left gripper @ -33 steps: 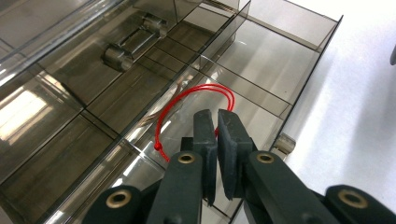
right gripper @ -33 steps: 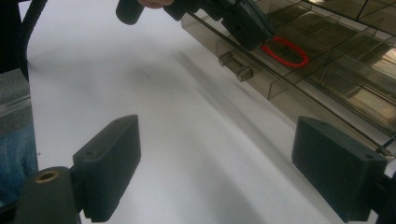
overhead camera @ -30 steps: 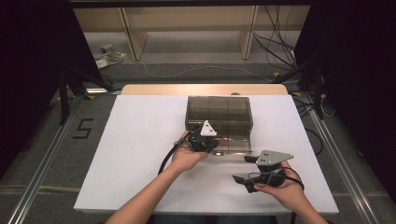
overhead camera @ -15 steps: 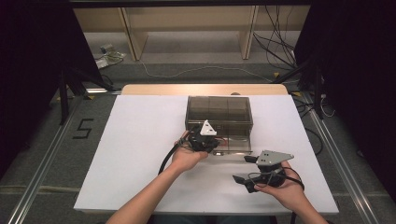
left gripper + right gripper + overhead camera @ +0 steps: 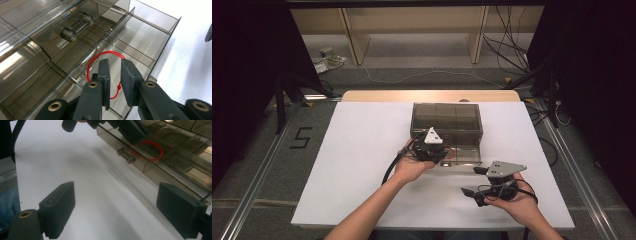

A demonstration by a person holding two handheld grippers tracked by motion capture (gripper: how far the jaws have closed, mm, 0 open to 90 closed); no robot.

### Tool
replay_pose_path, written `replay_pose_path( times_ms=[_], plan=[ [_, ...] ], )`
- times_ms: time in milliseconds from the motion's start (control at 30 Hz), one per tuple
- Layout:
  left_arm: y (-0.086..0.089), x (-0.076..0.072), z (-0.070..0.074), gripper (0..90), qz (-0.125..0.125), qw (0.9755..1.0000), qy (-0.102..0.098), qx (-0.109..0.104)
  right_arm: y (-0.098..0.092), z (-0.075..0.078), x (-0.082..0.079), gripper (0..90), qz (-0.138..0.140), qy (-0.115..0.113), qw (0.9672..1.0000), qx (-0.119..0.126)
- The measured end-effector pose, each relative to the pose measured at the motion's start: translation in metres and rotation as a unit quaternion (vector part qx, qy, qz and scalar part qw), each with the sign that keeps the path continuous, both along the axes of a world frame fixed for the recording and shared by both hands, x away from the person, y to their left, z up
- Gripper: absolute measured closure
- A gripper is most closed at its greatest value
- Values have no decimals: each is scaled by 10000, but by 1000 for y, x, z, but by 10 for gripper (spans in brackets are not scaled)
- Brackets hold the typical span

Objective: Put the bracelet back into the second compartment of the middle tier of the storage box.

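A smoky clear drawer box [image 5: 447, 116] stands at mid-table with one drawer [image 5: 464, 159] pulled out toward me. A red string loop [image 5: 110, 52] lies flat in a drawer compartment, and it appears as the same loop [image 5: 160, 148] in the right gripper view. My left gripper [image 5: 115, 62] hovers just above the loop, jaws a narrow gap apart with nothing between them; from above it [image 5: 439, 155] sits at the drawer's left part. My right gripper [image 5: 115, 202] is wide open over bare table, in front of the drawer at the right [image 5: 472, 181].
The drawer front carries a small bar handle [image 5: 126, 156]. Thin dividers [image 5: 120, 30] split the drawer into several compartments. White table surface [image 5: 362, 150] stretches wide to the left of the box. Cables [image 5: 512, 55] and shelving lie on the floor beyond the far edge.
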State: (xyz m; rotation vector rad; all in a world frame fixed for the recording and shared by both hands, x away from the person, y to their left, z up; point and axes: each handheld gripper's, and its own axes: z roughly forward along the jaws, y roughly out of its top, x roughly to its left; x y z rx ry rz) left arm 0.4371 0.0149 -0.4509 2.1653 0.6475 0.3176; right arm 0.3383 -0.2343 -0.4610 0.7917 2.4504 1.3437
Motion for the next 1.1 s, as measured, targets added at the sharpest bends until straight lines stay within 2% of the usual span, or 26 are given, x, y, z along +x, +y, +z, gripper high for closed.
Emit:
replay_pose_path(
  times_ms=[67, 233, 400, 500, 700, 800, 933, 1100],
  plan=[
    [0, 0, 1, 757, 52, 10000, -9, -69, 0, 0, 0, 163, 4, -2, 10000, 3],
    [2, -1, 5, 685, 149, 9999, -46, -61, 0, 0, 0, 163, -3, -6, 10000, 10],
    [3, -6, 9, 550, 261, 9996, -96, -3, 0, 0, 0, 163, 2, 4, 10000, 9],
    [4, -8, 12, 492, 355, 9993, -100, -74, 0, 0, 1, 163, -13, -3, 10000, 19],
    [9, -9, 14, 335, 454, 9989, 38, -107, 0, 0, 0, 163, 15, 6, 10000, 0],
    [11, -11, 15, 289, 428, 9990, 67, -101, 0, 0, 1, 163, -5, 7, 10000, 2],
    [16, -16, 18, 195, 482, 9987, -62, -166, 0, 0, 1, 163, -3, 8, 10000, 8],
    [26, -25, 20, 179, 514, 9983, -246, -146, 0, 0, 0, 163, -7, 6, 10000, 20]
  ],
)
